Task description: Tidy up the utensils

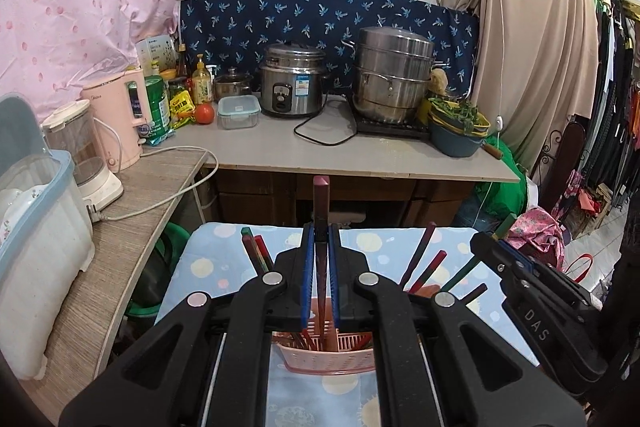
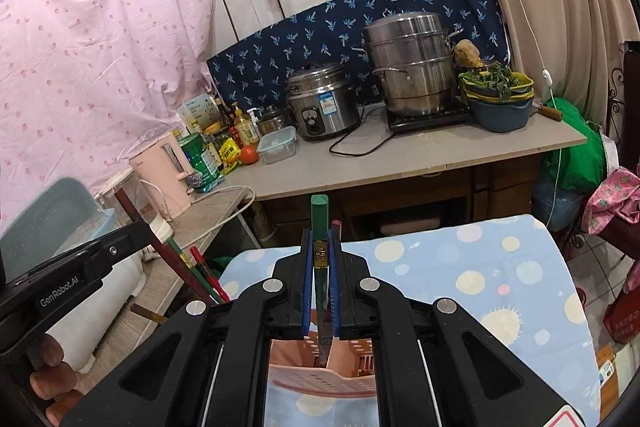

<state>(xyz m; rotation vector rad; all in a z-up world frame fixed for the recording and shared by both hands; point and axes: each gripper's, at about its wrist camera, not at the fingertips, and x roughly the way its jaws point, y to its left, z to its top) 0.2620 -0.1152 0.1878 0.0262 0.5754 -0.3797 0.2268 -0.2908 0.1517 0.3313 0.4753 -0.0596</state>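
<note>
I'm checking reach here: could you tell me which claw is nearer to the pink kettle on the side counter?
Left. The left claw is on the side of the pink kettle; the right claw is farther out, on the other side of the left one.

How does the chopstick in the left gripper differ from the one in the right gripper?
The left gripper holds a dark red chopstick with a maroon tip; the right gripper holds a green chopstick with a gold label band. The gold band shows only on the green one. Both stand upright, clamped between blue pads, above the pink utensil basket.
</note>
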